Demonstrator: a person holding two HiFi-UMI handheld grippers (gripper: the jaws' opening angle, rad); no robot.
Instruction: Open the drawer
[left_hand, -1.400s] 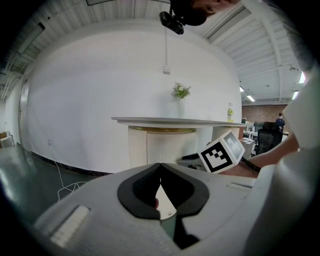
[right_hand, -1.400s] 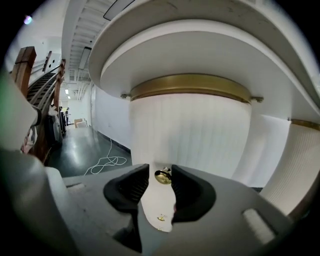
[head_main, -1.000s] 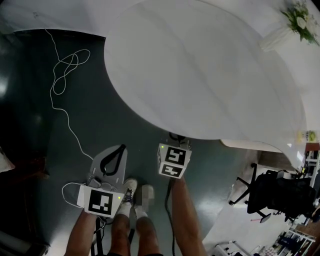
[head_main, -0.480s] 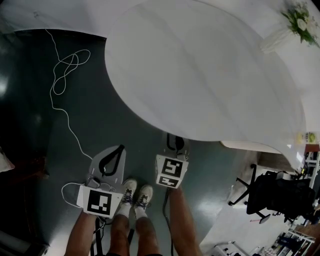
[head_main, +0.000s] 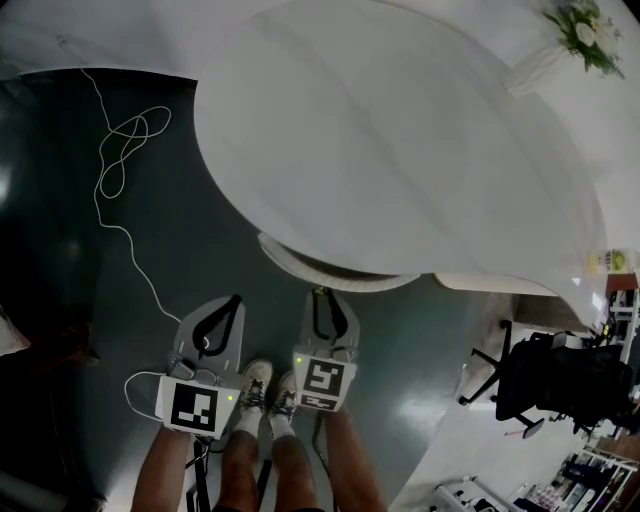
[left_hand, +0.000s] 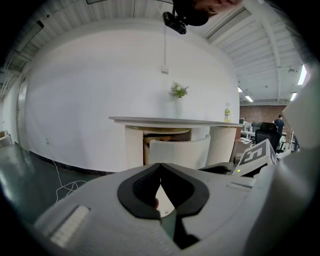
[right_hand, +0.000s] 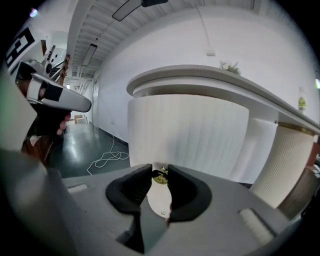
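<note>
The drawer (head_main: 310, 268) stands partly out from under the round white table (head_main: 400, 150), showing in the head view as a curved white rim at the tabletop's 6 o'clock edge. Its front (right_hand: 187, 135) is bowed, white and finely ribbed, with a small brass knob (right_hand: 160, 176) low in the middle. The right gripper (right_hand: 159, 168) has its jaws narrowed onto that knob. At its 9 o'clock, the left gripper (left_hand: 160, 165) hangs with jaws together, empty.
</note>
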